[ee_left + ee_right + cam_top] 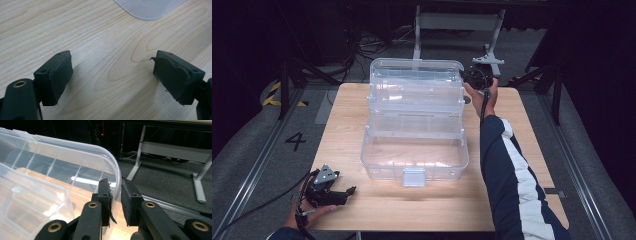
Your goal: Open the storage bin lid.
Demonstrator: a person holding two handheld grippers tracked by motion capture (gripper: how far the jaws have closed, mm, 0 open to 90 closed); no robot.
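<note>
Clear storage box (150,8) is cut off by the top edge in the left gripper view, one corner showing. In the right gripper view the lid rim (117,180) is partly covered by the pads (125,197); contact cannot be told. Person's right sleeve (517,185) is cropped at the bottom.

**Person and grippers: appearance**

Right sleeve (512,175): dark navy, broad white stripe along its length. Left gripper (343,192): black body, grey three-cornered plate on top, black cable trailing. Its pads (61,75): black, worn, ragged at the edges, in screw-holed blocks. Right gripper (115,195): black jaws, brass-ringed pivots, frayed pad edge; black cable.
</note>
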